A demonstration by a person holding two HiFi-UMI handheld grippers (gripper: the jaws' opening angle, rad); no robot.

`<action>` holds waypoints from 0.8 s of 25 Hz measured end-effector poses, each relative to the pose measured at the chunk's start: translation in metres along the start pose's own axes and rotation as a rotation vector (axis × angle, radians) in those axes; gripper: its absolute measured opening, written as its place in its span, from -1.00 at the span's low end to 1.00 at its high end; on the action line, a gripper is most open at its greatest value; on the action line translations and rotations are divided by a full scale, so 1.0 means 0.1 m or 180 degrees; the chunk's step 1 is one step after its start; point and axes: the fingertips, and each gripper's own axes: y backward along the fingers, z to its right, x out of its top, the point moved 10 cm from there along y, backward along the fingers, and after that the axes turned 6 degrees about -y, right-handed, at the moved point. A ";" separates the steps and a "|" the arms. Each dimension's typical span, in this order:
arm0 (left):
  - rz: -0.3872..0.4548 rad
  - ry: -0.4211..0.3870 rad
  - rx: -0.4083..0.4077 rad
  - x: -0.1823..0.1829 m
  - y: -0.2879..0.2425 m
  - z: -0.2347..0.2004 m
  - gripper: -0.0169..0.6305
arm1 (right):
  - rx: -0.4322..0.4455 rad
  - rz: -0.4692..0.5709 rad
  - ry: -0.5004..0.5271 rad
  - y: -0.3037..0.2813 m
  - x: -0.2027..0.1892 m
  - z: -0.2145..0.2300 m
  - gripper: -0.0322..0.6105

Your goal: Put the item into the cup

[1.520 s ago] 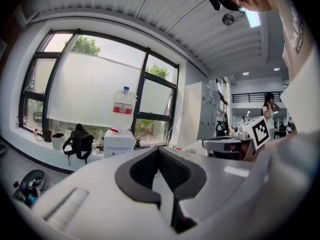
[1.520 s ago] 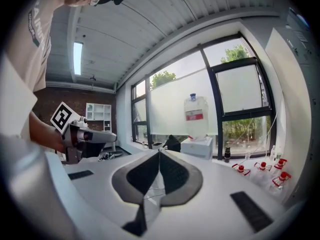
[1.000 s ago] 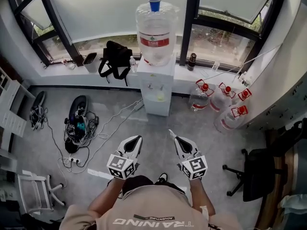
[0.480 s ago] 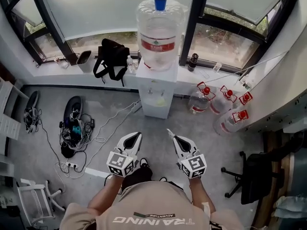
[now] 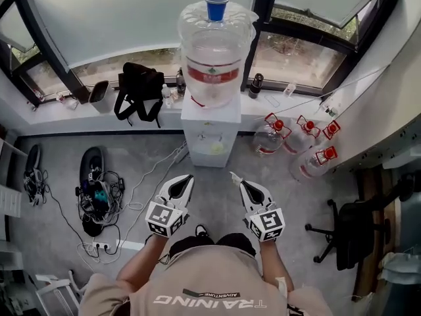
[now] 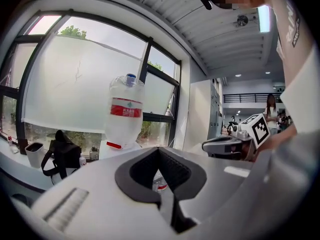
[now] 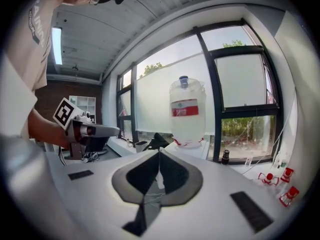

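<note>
A blue cup (image 5: 216, 8) stands on top of the big clear water bottle (image 5: 214, 54), which sits on a white dispenser (image 5: 210, 133) by the window. My left gripper (image 5: 186, 177) and right gripper (image 5: 235, 176) are held side by side in front of the dispenser, well below the cup. Both are shut with nothing between the jaws. In the left gripper view the shut tips (image 6: 159, 149) point toward the bottle (image 6: 125, 116) and cup (image 6: 130, 77). From the right gripper view the closed tips (image 7: 159, 151) face the bottle (image 7: 186, 116) and the cup (image 7: 184, 78). No loose item shows.
A black bag (image 5: 138, 87) and a dark bottle (image 5: 255, 84) rest on the window sill. Several red-capped jugs (image 5: 299, 143) stand on the floor right of the dispenser. Cables and shoes (image 5: 99, 189) lie at the left, and an office chair (image 5: 348, 232) stands at the right.
The head view has shifted toward the dispenser, so it and the cup appear closer. Both grippers stay shut, side by side, and have come slightly nearer to the dispenser.
</note>
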 end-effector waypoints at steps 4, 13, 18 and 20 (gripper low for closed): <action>-0.0007 0.0042 -0.0072 -0.04 -0.12 -0.12 -0.92 | -0.0082 -0.0065 -0.0003 -0.08 0.00 0.03 -0.86; -0.0103 0.0197 -0.0008 -0.12 -0.52 -0.22 -0.92 | -0.0081 -0.0149 -0.0086 -0.36 -0.04 0.41 -0.86; -0.0147 0.0149 0.0120 -0.05 -0.84 -0.36 -0.92 | 0.0109 -0.0176 -0.0046 -0.70 0.00 0.73 -0.86; -0.0166 0.0138 0.0146 -0.02 -1.03 -0.42 -0.92 | 0.0188 -0.0191 -0.0019 -0.85 0.02 0.91 -0.86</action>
